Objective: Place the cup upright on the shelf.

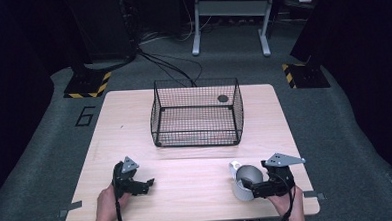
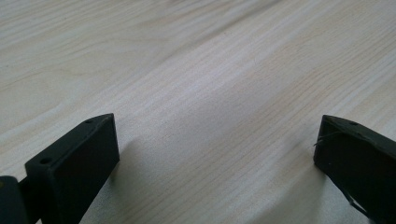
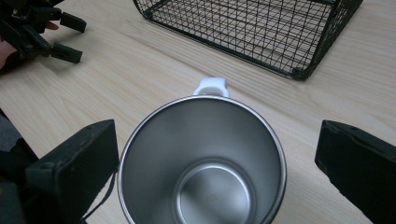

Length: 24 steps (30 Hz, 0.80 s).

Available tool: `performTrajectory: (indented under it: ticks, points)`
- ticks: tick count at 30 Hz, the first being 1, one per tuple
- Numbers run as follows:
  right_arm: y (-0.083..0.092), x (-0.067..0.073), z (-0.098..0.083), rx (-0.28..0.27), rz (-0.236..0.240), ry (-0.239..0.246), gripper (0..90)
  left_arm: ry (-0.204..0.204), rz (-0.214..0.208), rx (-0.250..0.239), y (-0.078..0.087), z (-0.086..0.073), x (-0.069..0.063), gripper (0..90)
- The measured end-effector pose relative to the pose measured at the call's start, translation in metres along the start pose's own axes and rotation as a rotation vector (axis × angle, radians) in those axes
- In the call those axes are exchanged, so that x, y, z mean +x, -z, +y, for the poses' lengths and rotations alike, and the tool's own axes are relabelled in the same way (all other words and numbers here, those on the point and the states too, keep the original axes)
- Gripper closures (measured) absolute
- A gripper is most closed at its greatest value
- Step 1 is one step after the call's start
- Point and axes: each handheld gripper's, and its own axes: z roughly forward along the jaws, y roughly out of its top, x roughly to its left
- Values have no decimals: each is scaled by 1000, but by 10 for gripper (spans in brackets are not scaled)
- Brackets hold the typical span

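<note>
A steel mug (image 1: 249, 175) with a white outside and a white handle (image 3: 211, 87) stands upright at the table's front right. My right gripper (image 1: 252, 188) is open, one jaw on each side of the mug (image 3: 205, 158); the right jaw stands apart from the rim and the left jaw is close beside it. The mug is empty inside. At the front left, my left gripper (image 1: 147, 186) is open low over bare wood (image 2: 210, 84), with nothing between its jaws. The right gripper view has the left gripper (image 3: 70, 38) at its upper left.
A black wire basket (image 1: 197, 125) stands at the middle back of the wooden table (image 1: 187, 176), with its near corner (image 3: 299, 72) just beyond the mug. A small dark round spot (image 1: 223, 98) shows at its far right. Bare wood lies between the two grippers.
</note>
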Motion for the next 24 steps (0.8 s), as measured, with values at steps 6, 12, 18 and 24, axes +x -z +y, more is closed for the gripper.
performTrajectory:
  ticks: [6,12,18,24]
  points:
    - [-7,4,-1,30,-8,16,0,0,0,1,0,0,0,1]
    - [-9,6,-2,34,8,10,0,0,0,0,0,0,0,1]
    - [-14,8,-5,62,-12,18,0,0,0,1,0,0,0,1]
    - [-19,10,-7,80,-19,19,0,0,0,0,0,0,0,1]
